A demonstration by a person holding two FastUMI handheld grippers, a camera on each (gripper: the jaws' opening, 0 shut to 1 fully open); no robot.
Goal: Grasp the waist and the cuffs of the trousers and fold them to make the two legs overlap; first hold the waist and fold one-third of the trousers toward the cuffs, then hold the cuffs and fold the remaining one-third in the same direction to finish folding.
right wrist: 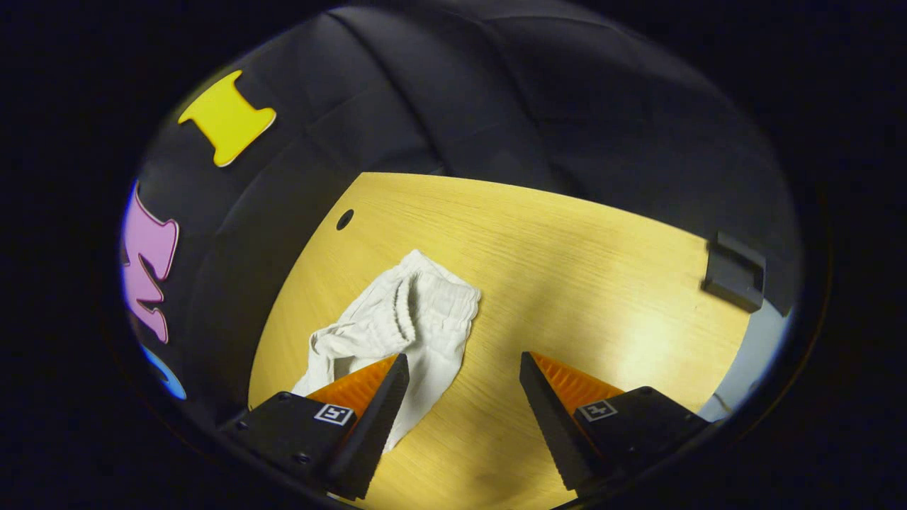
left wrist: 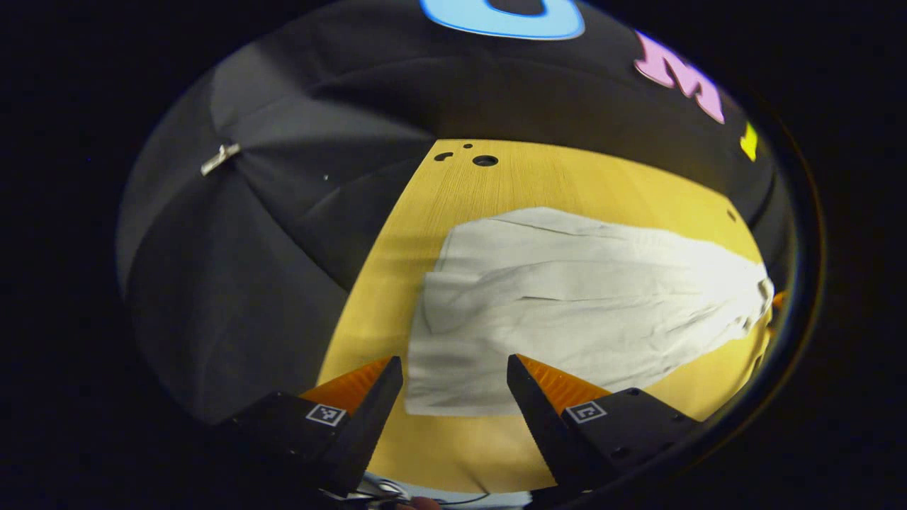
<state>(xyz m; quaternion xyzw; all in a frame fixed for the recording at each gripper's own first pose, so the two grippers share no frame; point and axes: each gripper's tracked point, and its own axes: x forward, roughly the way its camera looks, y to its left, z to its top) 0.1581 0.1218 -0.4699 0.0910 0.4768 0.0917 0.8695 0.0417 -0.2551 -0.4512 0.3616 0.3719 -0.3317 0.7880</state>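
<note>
White trousers [left wrist: 567, 304] lie flat on the yellow wooden table [left wrist: 553, 184], the two legs side by side, cuffs toward me in the left gripper view and the waist far right. My left gripper [left wrist: 455, 368] is open, hovering just in front of the near cuff with nothing between its fingers. In the right gripper view the trousers [right wrist: 418, 319] show their bunched elastic waist, lying left of centre on the table [right wrist: 581, 269]. My right gripper [right wrist: 464, 365] is open above the table; its left finger overlaps the waist cloth in the image, while the gap between the fingers holds bare wood.
Black cloth walls close in the table on the far and left sides. Small round holes [left wrist: 485, 161] pierce the tabletop near its far edge, and another hole [right wrist: 345, 219] is seen from the right gripper. A dark clamp-like block [right wrist: 733, 273] sits at the table's right edge.
</note>
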